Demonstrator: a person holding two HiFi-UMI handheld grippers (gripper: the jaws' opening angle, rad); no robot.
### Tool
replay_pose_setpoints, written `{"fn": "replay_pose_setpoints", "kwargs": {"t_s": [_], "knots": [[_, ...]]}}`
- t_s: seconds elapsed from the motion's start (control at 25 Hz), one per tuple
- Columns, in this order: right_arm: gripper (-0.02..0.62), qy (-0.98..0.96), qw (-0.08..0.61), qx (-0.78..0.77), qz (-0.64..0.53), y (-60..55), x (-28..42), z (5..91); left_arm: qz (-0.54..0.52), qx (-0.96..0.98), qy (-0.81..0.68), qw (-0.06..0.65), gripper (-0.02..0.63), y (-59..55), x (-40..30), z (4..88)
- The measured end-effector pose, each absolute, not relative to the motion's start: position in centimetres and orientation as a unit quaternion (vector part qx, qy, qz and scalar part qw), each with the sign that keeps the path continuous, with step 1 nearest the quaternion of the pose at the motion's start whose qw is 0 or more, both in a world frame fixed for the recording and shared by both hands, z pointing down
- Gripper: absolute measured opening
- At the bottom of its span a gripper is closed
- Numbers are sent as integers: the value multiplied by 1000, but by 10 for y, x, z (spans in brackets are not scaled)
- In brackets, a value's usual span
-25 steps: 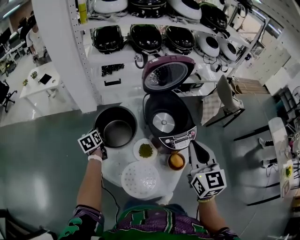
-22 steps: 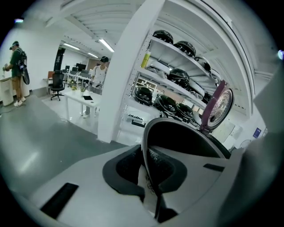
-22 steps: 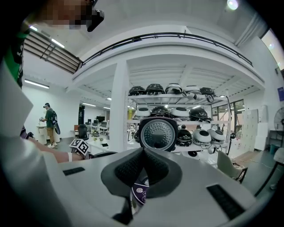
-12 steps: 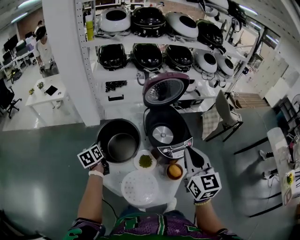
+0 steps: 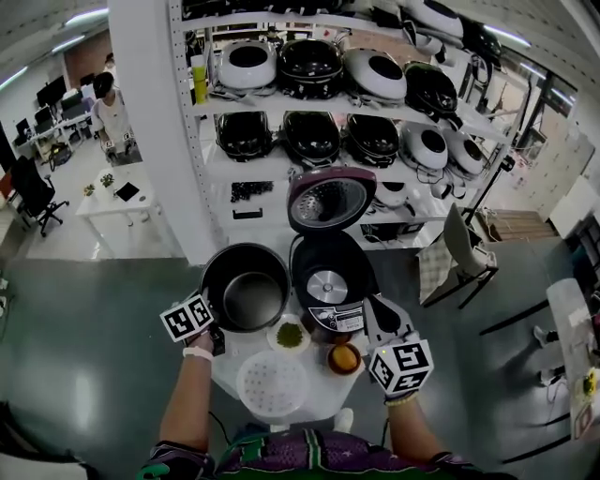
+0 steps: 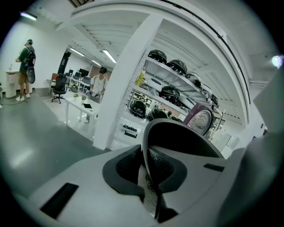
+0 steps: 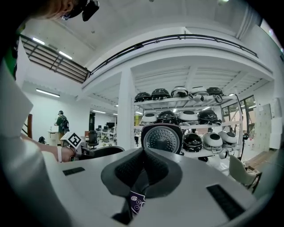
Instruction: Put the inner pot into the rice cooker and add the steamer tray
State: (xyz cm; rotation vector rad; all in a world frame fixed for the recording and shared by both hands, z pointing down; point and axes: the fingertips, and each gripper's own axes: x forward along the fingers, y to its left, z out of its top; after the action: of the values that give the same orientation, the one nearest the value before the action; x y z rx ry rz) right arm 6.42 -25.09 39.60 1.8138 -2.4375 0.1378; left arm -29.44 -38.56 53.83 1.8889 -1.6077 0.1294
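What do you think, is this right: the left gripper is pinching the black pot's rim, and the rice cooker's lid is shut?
Not quite. The left gripper does pinch the inner pot by its rim, but the lid of the rice cooker is open, tipped up behind the body. The head view shows it.

Test lab in open-plan office: metal shelving (image 5: pixel 319 101) w/ rows of rice cookers (image 5: pixel 309 64), desks w/ monitors (image 5: pixel 52 94), office chair (image 5: pixel 33 192), glossy grey floor (image 5: pixel 84 319), strip lights (image 5: pixel 84 17).
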Motion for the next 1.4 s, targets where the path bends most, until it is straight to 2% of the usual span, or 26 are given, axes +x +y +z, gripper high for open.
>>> {"fn": "replay_pose_setpoints", "kwargs": {"t_s": [0.68,1.4], "knots": [[6,-820,23,571,40,-247,138,369,1,727,-616,305,38,-376,-207,467],[6,-816,22,576,49,-248,219,380,13,747,-594,298,38,-413,-89,465]]}}
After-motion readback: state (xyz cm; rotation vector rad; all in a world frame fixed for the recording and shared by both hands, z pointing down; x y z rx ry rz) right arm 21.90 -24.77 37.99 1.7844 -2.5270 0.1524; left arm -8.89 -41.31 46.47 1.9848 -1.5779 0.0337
